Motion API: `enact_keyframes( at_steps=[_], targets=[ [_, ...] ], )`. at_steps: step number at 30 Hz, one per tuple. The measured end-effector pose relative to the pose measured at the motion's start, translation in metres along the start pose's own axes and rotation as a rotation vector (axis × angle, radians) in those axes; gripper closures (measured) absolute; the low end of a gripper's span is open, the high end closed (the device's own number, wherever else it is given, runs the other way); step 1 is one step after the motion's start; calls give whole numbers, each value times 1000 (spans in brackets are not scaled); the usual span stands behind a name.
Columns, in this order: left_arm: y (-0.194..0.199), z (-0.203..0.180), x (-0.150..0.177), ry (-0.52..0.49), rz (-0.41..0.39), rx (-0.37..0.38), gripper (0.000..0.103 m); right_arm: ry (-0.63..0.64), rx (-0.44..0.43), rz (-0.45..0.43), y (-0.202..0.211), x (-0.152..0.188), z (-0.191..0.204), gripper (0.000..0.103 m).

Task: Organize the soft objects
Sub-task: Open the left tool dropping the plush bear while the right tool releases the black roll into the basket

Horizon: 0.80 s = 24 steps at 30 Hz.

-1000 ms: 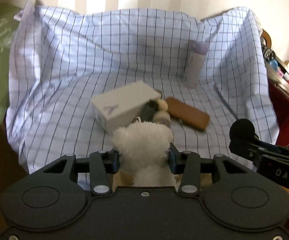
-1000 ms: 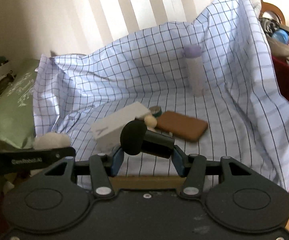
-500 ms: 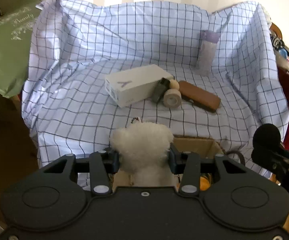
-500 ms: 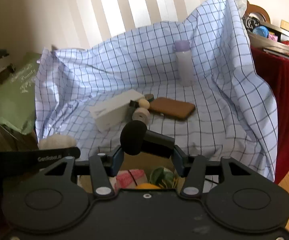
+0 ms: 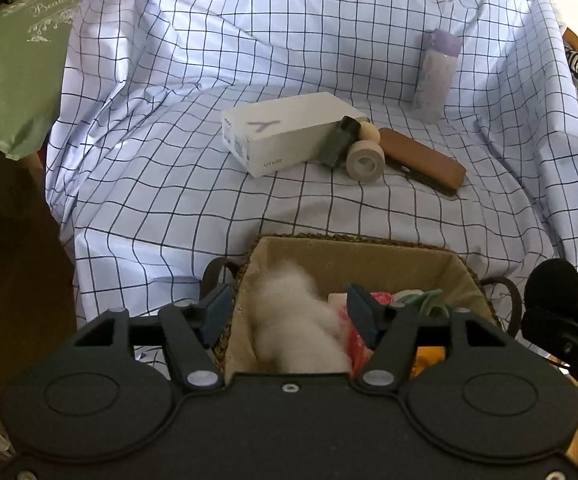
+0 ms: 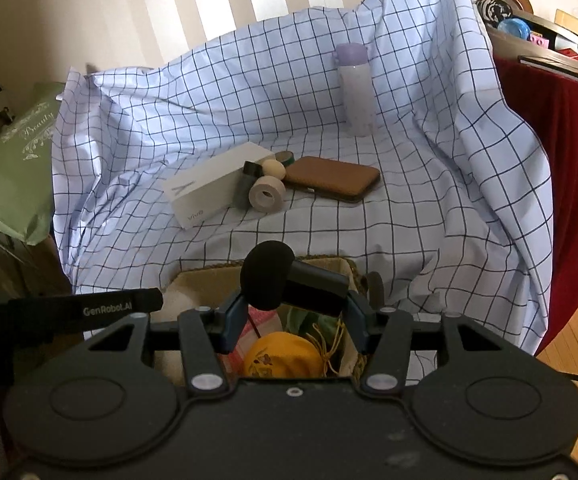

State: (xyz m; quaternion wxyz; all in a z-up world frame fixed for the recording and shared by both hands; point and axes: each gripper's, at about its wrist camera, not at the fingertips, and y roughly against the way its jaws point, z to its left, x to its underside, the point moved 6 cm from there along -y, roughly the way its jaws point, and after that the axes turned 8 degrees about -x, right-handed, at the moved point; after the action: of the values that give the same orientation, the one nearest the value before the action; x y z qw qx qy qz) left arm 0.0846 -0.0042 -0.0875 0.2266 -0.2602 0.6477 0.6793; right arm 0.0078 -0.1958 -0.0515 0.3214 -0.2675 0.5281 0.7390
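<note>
A white fluffy plush toy point(image 5: 297, 320) is blurred between the spread fingers of my left gripper point(image 5: 289, 312), which is open over a woven basket point(image 5: 361, 256) with a tan lining. The basket holds a pink cloth point(image 6: 257, 320), a yellow pouch point(image 6: 285, 356) and a green soft item point(image 5: 421, 298). My right gripper point(image 6: 295, 324) is shut on a black foam-tipped microphone point(image 6: 285, 280) and holds it above the same basket point(image 6: 341, 266).
On the checked sheet point(image 5: 169, 184) lie a white box point(image 5: 285, 136), a tape roll point(image 5: 365, 160), a small dark bottle point(image 5: 339, 142), a brown case point(image 5: 421, 162) and an upright lilac-capped bottle point(image 5: 435, 72). A green bag point(image 5: 13, 64) sits left; a red-draped shelf point(image 6: 561, 160) right.
Both grippers pulled back from the sheet until they stood over the basket. My left gripper opened and let go of the white plush, which drops into the basket.
</note>
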Motion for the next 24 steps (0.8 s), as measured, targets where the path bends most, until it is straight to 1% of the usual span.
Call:
enact_keyframes(
  at_steps=[3,4,5,10,13,15,18,20,24],
  targets=[
    [1,1,1,7,1,-4,42,5,3,6,-2,2,1,51],
    [2,1,2,10,-2,-9,37,6,3,9,-2,2,1,51],
    [2,2,3,13,-3,-16,35,7,5,12,-3,3,1,51],
    [6,3,13,6,-5,-53,34,18,12,32,-8,6,2,51],
    [9,4,17,7,-6,-66,31,26,19,36,-9,6,3,51],
    [12,6,19,6,-13,-76,30,35,26,38,-10,7,3,51],
    [13,7,22,9,-9,-75,29,52,34,42,-11,7,4,51],
    [13,8,25,4,-1,-76,25,60,36,48,-13,8,6,51],
    [10,9,29,2,18,-77,25,73,37,57,-13,9,8,50]
  ],
)
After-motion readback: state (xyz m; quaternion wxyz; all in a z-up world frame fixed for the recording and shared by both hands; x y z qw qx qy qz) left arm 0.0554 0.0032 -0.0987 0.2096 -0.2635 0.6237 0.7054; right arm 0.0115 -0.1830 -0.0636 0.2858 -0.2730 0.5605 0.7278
